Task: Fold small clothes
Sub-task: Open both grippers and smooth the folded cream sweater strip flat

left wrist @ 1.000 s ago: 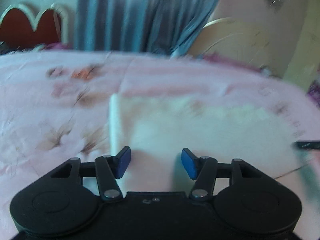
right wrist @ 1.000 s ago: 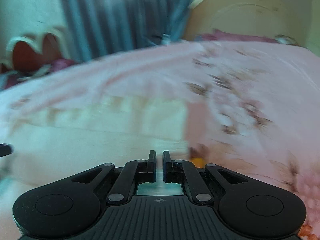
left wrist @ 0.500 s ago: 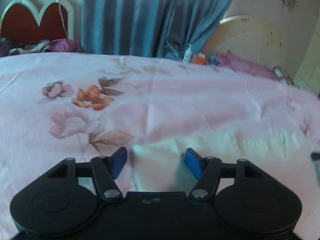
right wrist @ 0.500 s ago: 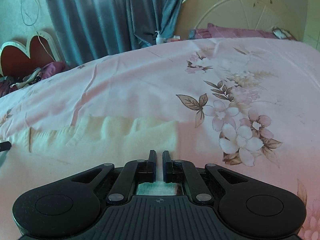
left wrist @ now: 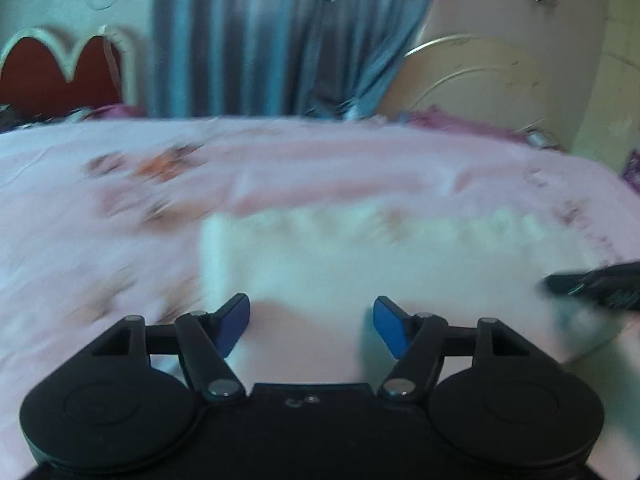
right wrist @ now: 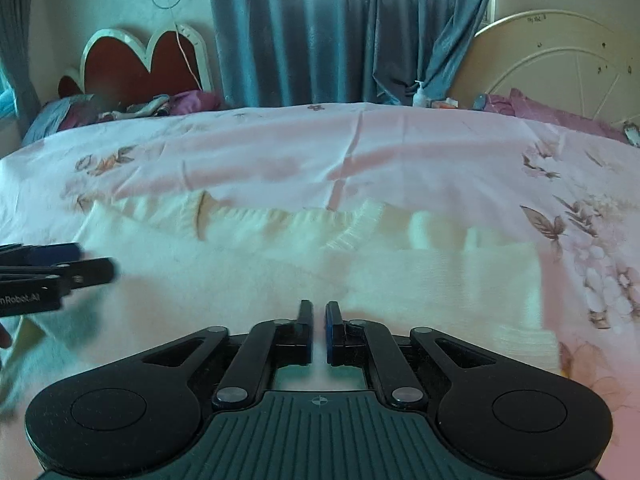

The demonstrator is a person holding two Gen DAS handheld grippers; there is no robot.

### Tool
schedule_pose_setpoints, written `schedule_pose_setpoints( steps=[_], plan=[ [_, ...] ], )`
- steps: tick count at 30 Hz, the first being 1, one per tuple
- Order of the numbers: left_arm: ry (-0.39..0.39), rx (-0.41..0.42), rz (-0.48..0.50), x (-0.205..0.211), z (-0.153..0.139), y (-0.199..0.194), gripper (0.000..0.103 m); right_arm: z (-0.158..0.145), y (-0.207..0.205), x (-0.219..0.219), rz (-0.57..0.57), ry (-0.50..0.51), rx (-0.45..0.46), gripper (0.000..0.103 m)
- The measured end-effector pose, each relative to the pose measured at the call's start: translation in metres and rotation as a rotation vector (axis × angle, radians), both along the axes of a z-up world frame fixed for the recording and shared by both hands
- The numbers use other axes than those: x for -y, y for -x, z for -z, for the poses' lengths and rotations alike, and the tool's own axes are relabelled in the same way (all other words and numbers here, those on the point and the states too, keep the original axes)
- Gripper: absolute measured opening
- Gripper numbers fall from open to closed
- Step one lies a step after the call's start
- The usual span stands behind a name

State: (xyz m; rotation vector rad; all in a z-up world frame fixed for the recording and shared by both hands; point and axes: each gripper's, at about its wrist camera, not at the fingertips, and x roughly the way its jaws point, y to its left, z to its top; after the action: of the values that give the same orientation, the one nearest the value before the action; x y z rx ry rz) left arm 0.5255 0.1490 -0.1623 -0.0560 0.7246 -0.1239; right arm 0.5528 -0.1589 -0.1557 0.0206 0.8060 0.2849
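Left wrist view (blurred): left gripper (left wrist: 311,326) spread and still opening, nothing between the pads. It hangs over the near-left part of the cream garment (left wrist: 400,264), which lies flat on the pink bedsheet (left wrist: 120,208) toward the bed's near edge.

Right wrist view: right gripper (right wrist: 318,326) pressed together; can't tell if cloth is pinched. Garment (right wrist: 280,264) spans the near edge; left gripper (right wrist: 60,268) at its left side.

Next: pinch the garment edge cleanly, garment layer only, not the sheet.

No containers in view.
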Motion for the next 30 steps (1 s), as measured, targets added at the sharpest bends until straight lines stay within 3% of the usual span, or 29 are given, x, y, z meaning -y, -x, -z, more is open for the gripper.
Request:
schedule_pose_setpoints(
  steps=[3, 5, 8, 10, 12, 15, 17, 21, 24, 28, 29, 30],
  plan=[
    [0.028, -0.009, 0.011, -0.016, 0.002, 0.019, 0.070, 0.002, 0.007, 0.034, 0.085, 0.001, -0.020, 0.004],
    [0.010, 0.007, 0.001, -0.019, -0.006, 0.026, 0.065, -0.007, 0.016, 0.047, 0.106, -0.033, -0.020, 0.004],
    [0.008, 0.088, -0.018, -0.012, -0.028, 0.048, 0.065, -0.022, 0.036, 0.047, 0.077, -0.043, 0.035, 0.004],
    [0.021, 0.107, 0.016, -0.002, -0.035, 0.054, 0.066, -0.020, 0.044, 0.042, 0.059, -0.034, 0.025, 0.004],
    [-0.005, 0.079, 0.065, 0.015, -0.030, 0.052, 0.067, -0.010, 0.046, 0.038, 0.054, -0.021, -0.011, 0.004],
    [-0.005, -0.008, 0.060, 0.017, -0.009, 0.043, 0.067, 0.000, 0.048, 0.042, 0.090, -0.018, -0.037, 0.003],
    [-0.021, -0.001, 0.057, 0.014, -0.008, 0.045, 0.066, -0.005, 0.051, 0.046, 0.120, -0.020, -0.043, 0.003],
    [0.023, 0.043, 0.055, 0.004, -0.021, 0.051, 0.068, -0.018, 0.064, 0.055, 0.173, -0.008, 0.031, 0.004],
    [0.005, -0.038, 0.074, 0.009, -0.009, 0.039, 0.069, -0.004, 0.057, 0.066, 0.220, -0.025, -0.045, 0.004],
    [-0.031, 0.011, 0.087, 0.011, -0.020, 0.051, 0.067, -0.015, 0.064, 0.062, 0.209, -0.002, -0.008, 0.004],
    [-0.062, -0.010, 0.090, 0.014, -0.017, 0.051, 0.067, -0.014, 0.065, 0.059, 0.203, 0.013, -0.008, 0.007],
    [-0.079, -0.037, 0.093, 0.015, -0.011, 0.049, 0.067, -0.009, 0.062, 0.057, 0.201, 0.028, -0.039, 0.033]
  ],
)
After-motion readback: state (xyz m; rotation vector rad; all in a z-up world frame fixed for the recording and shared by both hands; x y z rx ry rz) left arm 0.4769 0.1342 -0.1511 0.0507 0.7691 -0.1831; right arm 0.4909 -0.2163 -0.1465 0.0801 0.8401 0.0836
